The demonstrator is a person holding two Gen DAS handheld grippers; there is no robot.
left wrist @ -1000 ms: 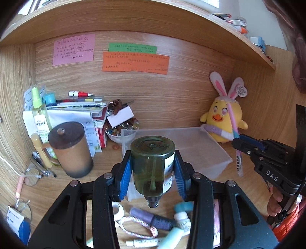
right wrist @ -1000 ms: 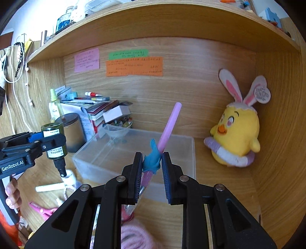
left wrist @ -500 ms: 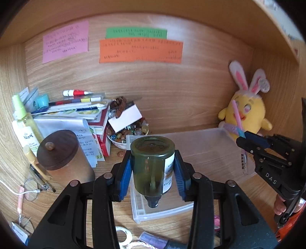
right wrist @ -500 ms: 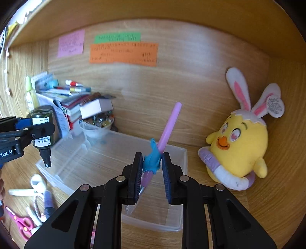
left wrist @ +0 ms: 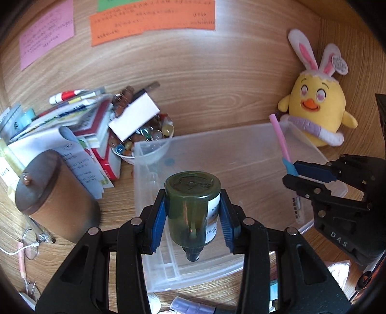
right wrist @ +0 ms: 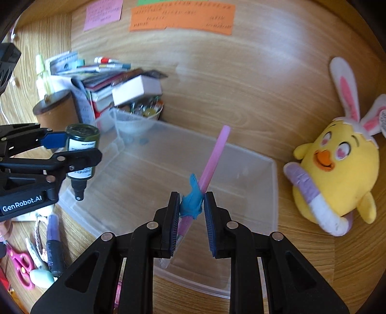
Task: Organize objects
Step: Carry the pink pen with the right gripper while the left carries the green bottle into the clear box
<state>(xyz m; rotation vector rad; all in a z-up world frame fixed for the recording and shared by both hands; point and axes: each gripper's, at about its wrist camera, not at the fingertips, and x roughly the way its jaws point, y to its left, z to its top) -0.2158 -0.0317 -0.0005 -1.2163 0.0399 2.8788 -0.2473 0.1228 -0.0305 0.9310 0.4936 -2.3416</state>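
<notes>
**Both tools loaded over the clear box in the wooden desk nook**

Your left gripper (left wrist: 193,222) was clamped on a dark green bottle (left wrist: 193,210), held upside down with its black nozzle pointing toward you and down, above the near-left part of the clear plastic box (left wrist: 241,154). Your right gripper (right wrist: 191,217) pinched a pink pen (right wrist: 212,161) by its blue clip, the pen slanting up and away from the fingers over the box's near-right side.

You worked on a light wood-grain desk (right wrist: 301,277), closed in by a wooden back wall (left wrist: 217,79) ahead. Orange and pink paper notes (left wrist: 154,21) were stuck high on that wall. Beyond the left tool and to its left stood a brown lidded mug (left wrist: 53,193), with a messy stack of books (left wrist: 79,120) behind it and a bowl of beads (left wrist: 142,140) touching the box's far-left corner. Right of the box, against the wall, sat a yellow chick toy (right wrist: 337,174) with rabbit ears. Below the left tool lay pink scissors (right wrist: 20,268) and a purple tube (right wrist: 53,244).
</notes>
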